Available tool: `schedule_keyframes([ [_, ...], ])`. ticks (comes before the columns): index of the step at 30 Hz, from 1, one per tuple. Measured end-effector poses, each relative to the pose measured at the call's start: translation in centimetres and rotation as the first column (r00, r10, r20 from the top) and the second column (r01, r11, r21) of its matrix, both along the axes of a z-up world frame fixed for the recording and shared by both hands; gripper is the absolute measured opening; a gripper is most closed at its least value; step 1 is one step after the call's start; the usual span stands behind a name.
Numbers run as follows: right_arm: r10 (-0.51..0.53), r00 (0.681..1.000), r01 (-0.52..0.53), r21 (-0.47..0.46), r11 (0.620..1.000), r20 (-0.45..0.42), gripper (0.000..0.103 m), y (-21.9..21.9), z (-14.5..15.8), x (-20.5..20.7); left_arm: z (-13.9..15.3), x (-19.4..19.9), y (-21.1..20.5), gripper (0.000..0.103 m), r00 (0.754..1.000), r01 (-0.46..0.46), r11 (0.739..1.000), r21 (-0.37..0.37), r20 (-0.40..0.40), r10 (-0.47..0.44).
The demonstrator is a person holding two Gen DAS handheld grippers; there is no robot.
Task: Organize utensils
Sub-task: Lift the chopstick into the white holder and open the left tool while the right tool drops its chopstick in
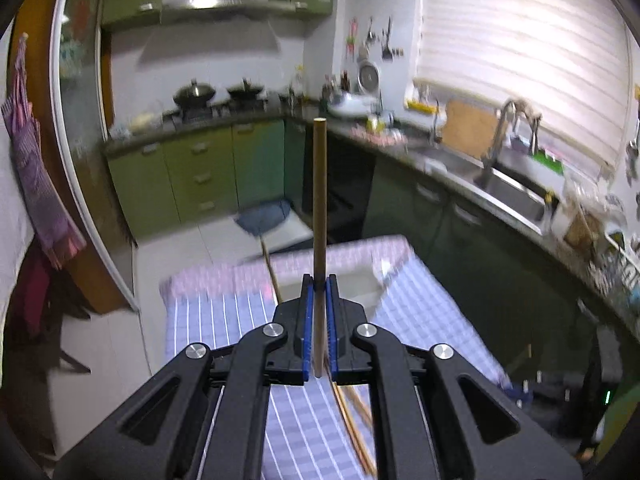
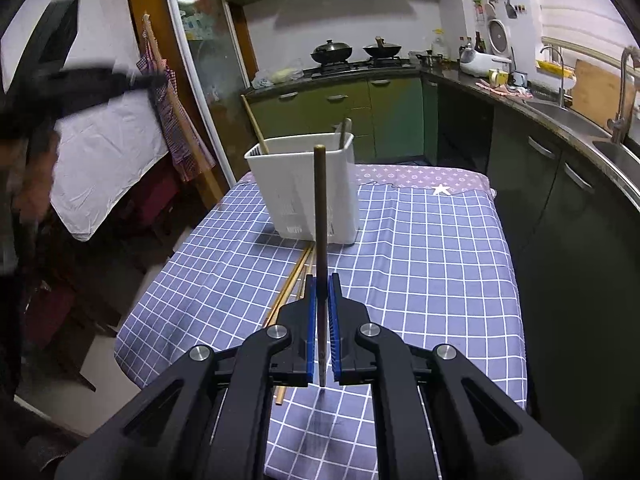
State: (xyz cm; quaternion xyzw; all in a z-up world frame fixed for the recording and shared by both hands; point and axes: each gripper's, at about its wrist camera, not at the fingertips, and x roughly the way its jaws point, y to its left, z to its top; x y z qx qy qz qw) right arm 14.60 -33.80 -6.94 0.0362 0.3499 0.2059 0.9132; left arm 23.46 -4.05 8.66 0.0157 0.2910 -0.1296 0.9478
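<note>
We've got both grippers clamped tight on a chopstick each: the left gripper [image 1: 319,280] holds a tan chopstick [image 1: 319,200], the right gripper [image 2: 321,278] a darker chopstick [image 2: 320,208]. The white bin [image 2: 304,188] sits near the far edge of the checked tablecloth [image 2: 420,260], spare chopsticks [image 2: 290,284] lie loose before it, and there's open cloth to the right.

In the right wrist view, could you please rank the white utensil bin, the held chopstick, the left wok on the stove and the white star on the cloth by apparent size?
1. White utensil bin.
2. Held chopstick, though nearness to the camera inflates it.
3. Left wok, far off.
4. White star.
</note>
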Motion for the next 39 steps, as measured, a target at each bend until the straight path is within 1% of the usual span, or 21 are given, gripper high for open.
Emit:
schedule_keyframes([
  [2, -0.003, 1.0, 0.003, 0.003, 1.0, -0.004, 0.007, -0.4, -0.2, 0.2, 0.9, 1.7, -0.3, 0.006, 0.999, -0.017, 1.0, -0.009, 0.036, 0.017],
  [4, -0.006, 1.0, 0.006, 0.007, 1.0, -0.008, 0.007, -0.6, -0.3, 0.3, 1.1, 3.2, -0.6, 0.006, 0.998, -0.021, 1.0, -0.007, 0.053, 0.021],
  [6, -0.008, 1.0, 0.009, 0.011, 1.0, -0.012, 0.007, -0.9, -0.5, 0.3, 0.8, 4.8, -1.0, 0.006, 0.998, -0.033, 0.999, -0.014, 0.055, 0.034],
  [8, -0.01, 1.0, 0.01, 0.012, 1.0, -0.016, 0.007, -1.0, -0.6, 0.4, -0.3, 6.7, -1.5, 0.006, 0.998, -0.042, 0.999, -0.006, 0.041, 0.042],
  [9, -0.01, 1.0, 0.01, 0.013, 1.0, -0.018, 0.007, -1.1, -0.7, 0.4, -0.9, 7.3, -1.7, 0.006, 0.998, -0.052, 0.999, 0.001, 0.031, 0.052],
  [12, -0.007, 1.0, 0.007, 0.015, 1.0, -0.02, 0.007, -1.2, -0.5, 0.6, -3.9, 9.5, -2.3, 0.006, 0.996, -0.061, 0.998, 0.029, -0.057, 0.063],
  [16, 0.002, 1.0, -0.002, 0.021, 1.0, 0.003, 0.007, -0.9, 1.0, 1.1, -6.9, 10.4, -2.1, 0.008, 0.988, -0.064, 0.996, 0.054, -0.134, 0.071],
  [17, 0.007, 1.0, -0.008, 0.019, 1.0, 0.017, 0.007, -0.6, 1.6, 1.2, -7.3, 10.2, -2.0, 0.009, 0.987, -0.064, 0.996, 0.055, -0.142, 0.072],
  [19, 0.021, 0.999, -0.022, 0.018, 1.0, 0.049, 0.007, 0.2, 3.2, 1.7, -7.5, 9.8, -1.5, 0.017, 0.986, -0.061, 0.997, 0.044, -0.156, 0.068],
  [21, 0.031, 0.996, -0.033, 0.028, 0.999, 0.089, 0.007, 1.0, 5.1, 2.3, -7.0, 8.9, -1.2, 0.022, 0.986, -0.063, 0.998, 0.03, -0.153, 0.067],
  [23, 0.04, 0.988, -0.048, 0.046, 0.998, 0.152, 0.007, 2.1, 7.7, 3.1, -6.0, 7.6, -0.5, 0.024, 0.989, -0.059, 0.998, 0.017, -0.134, 0.061],
  [24, 0.041, 0.984, -0.051, 0.054, 0.997, 0.176, 0.007, 2.5, 8.7, 3.5, -5.5, 6.7, -0.1, 0.027, 0.991, -0.059, 0.998, 0.015, -0.12, 0.061],
  [27, 0.008, 0.962, -0.032, 0.084, 0.996, 0.273, 0.007, 4.1, 12.4, 5.6, -4.6, 4.1, 1.1, 0.035, 0.992, -0.061, 0.998, 0.005, -0.112, 0.062],
  [30, -0.036, 0.95, 0.007, 0.096, 0.995, 0.311, 0.007, 5.4, 14.3, 8.6, -4.7, 1.8, 2.0, 0.035, 0.991, -0.053, 0.998, 0.017, -0.122, 0.055],
  [32, -0.081, 0.94, 0.058, 0.079, 0.995, 0.331, 0.007, 6.5, 14.7, 11.1, -4.9, 0.6, 2.5, 0.035, 0.989, -0.045, 0.999, 0.024, -0.14, 0.048],
  [34, -0.11, 0.943, 0.099, 0.051, 0.994, 0.314, 0.007, 7.5, 14.2, 14.0, -5.3, -0.6, 3.1, 0.035, 0.987, -0.039, 0.999, 0.024, -0.156, 0.042],
  [36, -0.122, 0.957, 0.122, 0.018, 0.992, 0.262, 0.007, 8.5, 12.6, 16.7, -5.7, -1.4, 3.5, 0.035, 0.985, -0.033, 0.999, 0.025, -0.17, 0.037],
  [39, -0.115, 0.977, 0.122, -0.029, 0.992, 0.18, 0.007, 9.8, 9.9, 19.7, -6.6, -2.2, 3.9, 0.036, 0.98, -0.023, 0.999, 0.035, -0.198, 0.03],
])
